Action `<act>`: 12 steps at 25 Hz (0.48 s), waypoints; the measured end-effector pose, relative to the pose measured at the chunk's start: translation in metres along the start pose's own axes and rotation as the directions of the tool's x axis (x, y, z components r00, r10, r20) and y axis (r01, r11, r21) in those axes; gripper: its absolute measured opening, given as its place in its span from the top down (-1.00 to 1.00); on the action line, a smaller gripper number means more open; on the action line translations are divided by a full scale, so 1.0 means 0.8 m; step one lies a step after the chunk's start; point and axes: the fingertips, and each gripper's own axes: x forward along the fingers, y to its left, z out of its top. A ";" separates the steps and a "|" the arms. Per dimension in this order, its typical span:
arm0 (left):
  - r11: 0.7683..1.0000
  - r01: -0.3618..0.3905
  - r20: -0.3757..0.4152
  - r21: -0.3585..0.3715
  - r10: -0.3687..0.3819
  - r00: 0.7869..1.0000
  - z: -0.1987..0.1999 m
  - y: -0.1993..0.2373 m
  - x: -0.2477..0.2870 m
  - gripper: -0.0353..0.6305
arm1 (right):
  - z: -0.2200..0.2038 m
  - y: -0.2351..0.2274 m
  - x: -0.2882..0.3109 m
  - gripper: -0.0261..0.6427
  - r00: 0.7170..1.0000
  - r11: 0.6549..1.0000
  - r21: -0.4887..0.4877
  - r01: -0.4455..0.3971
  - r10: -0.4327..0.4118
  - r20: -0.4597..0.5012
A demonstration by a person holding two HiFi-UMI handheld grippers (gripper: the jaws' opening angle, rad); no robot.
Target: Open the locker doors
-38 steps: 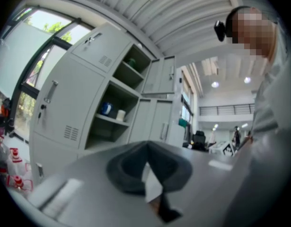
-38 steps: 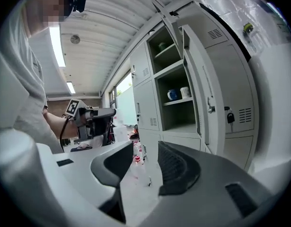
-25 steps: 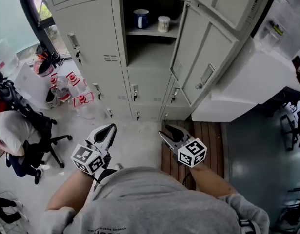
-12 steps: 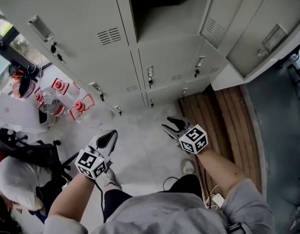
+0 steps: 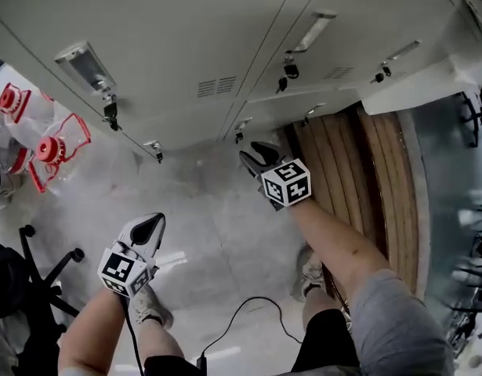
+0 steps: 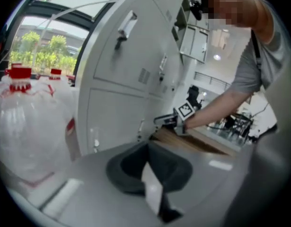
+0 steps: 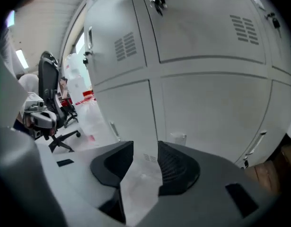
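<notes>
Right gripper (image 5: 255,155) has pushed forward and up since half a second back and now sits close under the bottom row of lockers; left gripper (image 5: 150,224) has dropped lower in the head view and hangs back; the open compartment seen earlier has slid out of view. Nearest: the person's two forearms, one shoe (image 5: 150,313) below the left arm, a black cable (image 5: 248,313) trailing over the pale floor (image 5: 201,233), and an office chair (image 5: 37,288) at the left edge. Left gripper low over the floor, well apart from the lockers; in its own view the dark jaws meet at the tips, clenched on nothing. Right gripper further out, pointing at a bottom-row door, near it but not touching; in its own view the jaws stand a little apart, released, with only pale door panel and floor showing through the gap. Wooden slats (image 5: 342,159) lie just right of it at the foot of the lockers. Beyond: locker doors (image 5: 170,45) fill the top of the head view, grey, every one in view closed, each with a small latch handle (image 5: 242,124), some with vents (image 5: 215,87). Far left, clear water bottles (image 5: 37,143) with red caps stand by the end of the locker bank
</notes>
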 end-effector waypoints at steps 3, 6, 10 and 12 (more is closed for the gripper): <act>0.999 0.011 -0.005 -0.037 -0.011 1.000 -0.050 0.019 0.052 0.88 | -0.024 -0.046 0.050 0.45 0.998 0.998 0.018 0.067 -0.067 0.010; 0.997 -0.002 0.026 -0.080 0.004 1.000 -0.069 0.041 0.100 0.88 | -0.033 -0.069 0.081 0.45 0.995 0.995 0.007 0.096 -0.096 0.023; 0.992 -0.011 0.087 -0.125 0.022 0.996 -0.064 0.061 0.148 0.88 | -0.035 -0.077 0.107 0.45 0.994 0.995 -0.006 0.102 -0.101 0.035; 0.990 -0.013 0.101 -0.143 0.028 0.995 -0.062 0.067 0.164 0.88 | -0.036 -0.079 0.116 0.45 0.993 0.994 -0.012 0.110 -0.109 0.033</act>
